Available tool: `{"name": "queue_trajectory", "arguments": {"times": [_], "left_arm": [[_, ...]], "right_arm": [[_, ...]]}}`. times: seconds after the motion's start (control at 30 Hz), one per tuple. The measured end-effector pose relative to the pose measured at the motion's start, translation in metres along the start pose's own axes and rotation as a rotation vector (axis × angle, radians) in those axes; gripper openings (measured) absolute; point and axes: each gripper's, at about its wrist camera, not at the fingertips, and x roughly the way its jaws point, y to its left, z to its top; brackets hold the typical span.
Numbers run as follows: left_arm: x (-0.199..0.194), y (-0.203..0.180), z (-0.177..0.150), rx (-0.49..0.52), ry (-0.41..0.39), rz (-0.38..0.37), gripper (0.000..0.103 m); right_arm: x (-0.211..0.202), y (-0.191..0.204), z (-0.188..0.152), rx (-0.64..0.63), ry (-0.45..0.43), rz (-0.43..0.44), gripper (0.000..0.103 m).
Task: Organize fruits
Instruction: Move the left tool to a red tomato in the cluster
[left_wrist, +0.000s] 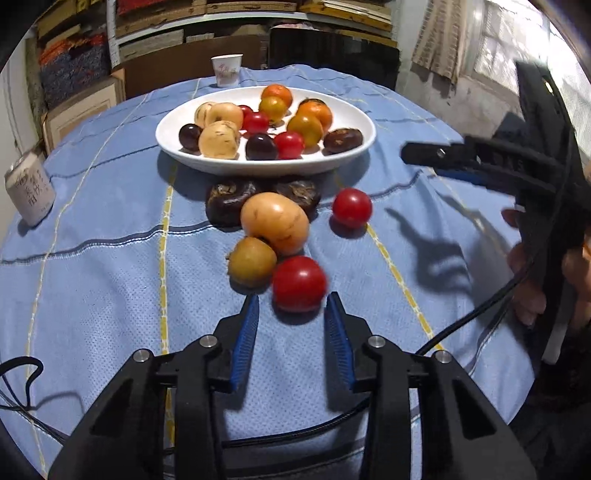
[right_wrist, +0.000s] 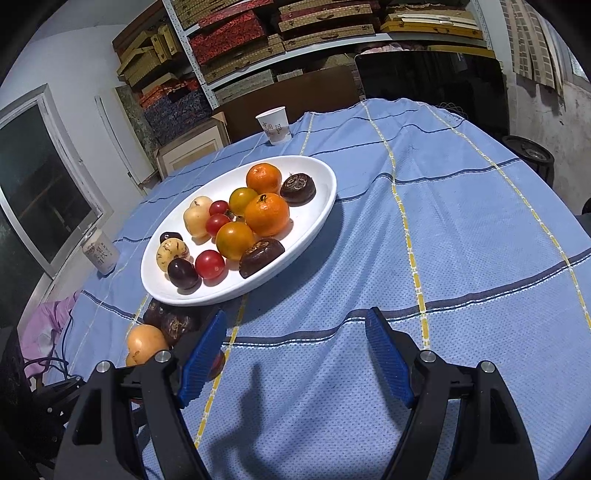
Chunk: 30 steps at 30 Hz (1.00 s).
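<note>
- Left wrist view: the left gripper (left_wrist: 291, 306) reaches out from the bottom of the picture over a blue tablecloth (left_wrist: 110, 280) with yellow and dark stripes.
- Its two blue-padded fingers stand fairly close together. A red tomato (left_wrist: 298, 283) sits right at their tips, slightly blurred. The pads do not press on it, and the fingers hold nothing.
- Just beyond the tomato, loose on the cloth, lie a small yellowish-brown fruit (left_wrist: 252, 262) and a larger tan fruit (left_wrist: 275, 223), touching each other.
- Behind those sit two dark brown wrinkled fruits (left_wrist: 227, 202), close against the near rim of the plate.
- A second red tomato (left_wrist: 351, 208) lies alone to the right of this cluster.
- A white oval plate (left_wrist: 354, 114) stands farther back, filled with oranges, yellow, red, dark and pale fruits.
- A paper cup (left_wrist: 226, 70) stands behind the plate, and a pale can (left_wrist: 29, 188) stands at the cloth's left edge.
- At the right edge, the right gripper (left_wrist: 424, 157) hangs above the cloth, seen from the side, with a person's hand (left_wrist: 532, 284) on its handle.

- Right wrist view: the right gripper (right_wrist: 297, 350) has its blue pads spread wide, with only bare cloth between them.
- The white plate (right_wrist: 325, 173) of fruit lies ahead and to the left.
- The loose tan fruit (right_wrist: 146, 345) and a dark wrinkled fruit (right_wrist: 173, 326) show at lower left, beside the left finger.
- A red tomato (right_wrist: 218, 363) peeks out from behind that finger.
- Shelves of boxes (right_wrist: 236, 40) fill the background.
</note>
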Motion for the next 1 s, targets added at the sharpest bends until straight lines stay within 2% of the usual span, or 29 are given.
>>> {"name": "queue_trajectory", "arguments": {"times": [0.2, 0.37, 0.5, 0.6, 0.7, 0.77, 1.0], "left_arm": [[0.004, -0.001, 0.005, -0.027, -0.001, 0.022, 0.039], [0.006, 0.005, 0.010, -0.091, -0.006, -0.010, 0.055], [0.007, 0.003, 0.012, -0.093, -0.010, -0.003, 0.056], [0.006, 0.005, 0.011, -0.105, -0.017, -0.007, 0.051], [0.003, 0.008, 0.008, -0.115, -0.022, -0.027, 0.041], [0.001, 0.006, 0.004, -0.104, -0.026, -0.049, 0.028], [-0.012, 0.004, -0.004, -0.076, -0.044, -0.046, 0.028]], "right_arm": [[0.000, -0.001, 0.000, 0.011, 0.001, 0.008, 0.078], [0.000, -0.001, 0.000, 0.014, -0.001, 0.012, 0.078], [0.000, -0.001, 0.000, 0.015, -0.004, 0.011, 0.078], [0.000, -0.002, 0.000, 0.015, -0.004, 0.012, 0.078], [0.000, -0.003, 0.000, 0.020, -0.006, 0.015, 0.078], [0.000, -0.003, 0.001, 0.022, -0.006, 0.018, 0.078], [0.000, -0.004, 0.001, 0.022, -0.007, 0.018, 0.078]]}}
